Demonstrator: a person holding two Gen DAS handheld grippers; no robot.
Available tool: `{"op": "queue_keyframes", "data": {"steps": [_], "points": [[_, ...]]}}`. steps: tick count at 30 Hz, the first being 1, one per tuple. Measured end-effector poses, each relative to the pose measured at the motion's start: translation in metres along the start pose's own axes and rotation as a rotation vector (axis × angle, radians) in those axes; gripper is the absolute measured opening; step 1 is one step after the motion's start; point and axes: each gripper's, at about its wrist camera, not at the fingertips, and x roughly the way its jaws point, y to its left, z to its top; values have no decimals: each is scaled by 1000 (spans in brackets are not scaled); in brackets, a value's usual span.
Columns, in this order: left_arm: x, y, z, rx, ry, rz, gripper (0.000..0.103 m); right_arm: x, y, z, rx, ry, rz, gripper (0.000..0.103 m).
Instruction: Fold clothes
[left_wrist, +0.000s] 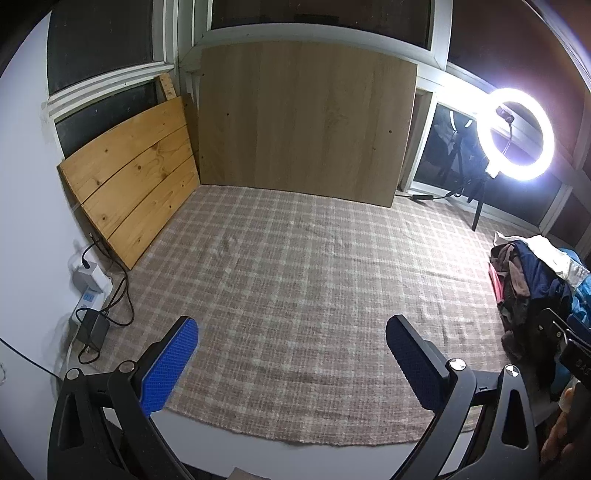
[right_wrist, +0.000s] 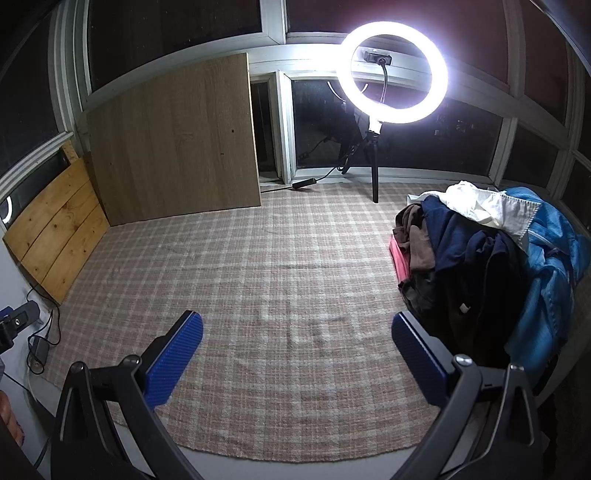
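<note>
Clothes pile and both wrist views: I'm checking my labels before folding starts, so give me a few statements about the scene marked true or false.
1. The clothes pile lies at the right of the plaid cloth. True.
2. The right hand-held gripper is shut on a shirt. False: it is open and holds nothing.
3. The left hand-held gripper is open. True.
4. The ring light is off. False: it glows brightly.
5. A blue garment is spread flat mid-cloth. False: it sits in the pile.
</note>
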Motion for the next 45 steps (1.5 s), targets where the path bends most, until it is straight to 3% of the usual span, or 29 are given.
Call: {"op": "queue_keyframes", "data": {"steps": [11, 16, 22, 26, 35, 40, 45], "points": [[19, 1, -12, 63, 6, -30, 100, -3, -9, -4, 70, -27, -28, 103], [31, -4, -9, 68, 63, -7, 100, -4, -13, -5, 102, -40, -40, 103], [36, -2, -3, 34, 51, -106, 100, -4, -23, -13, 132, -54, -26, 103], [44, -12, 3, 80, 61, -124, 100, -7, -27, -18, 164, -58, -34, 103], [80, -35, 3, 134, 173, -204, 100, -15, -51, -36, 200, -57, -184, 103], [99, -34, -2, 86, 232, -298, 100, -35, -83, -49, 264, -74, -281, 103], [107, -48, -9, 107, 247, -315, 100, -58, -122, -67, 347, -76, -365, 103]]}}
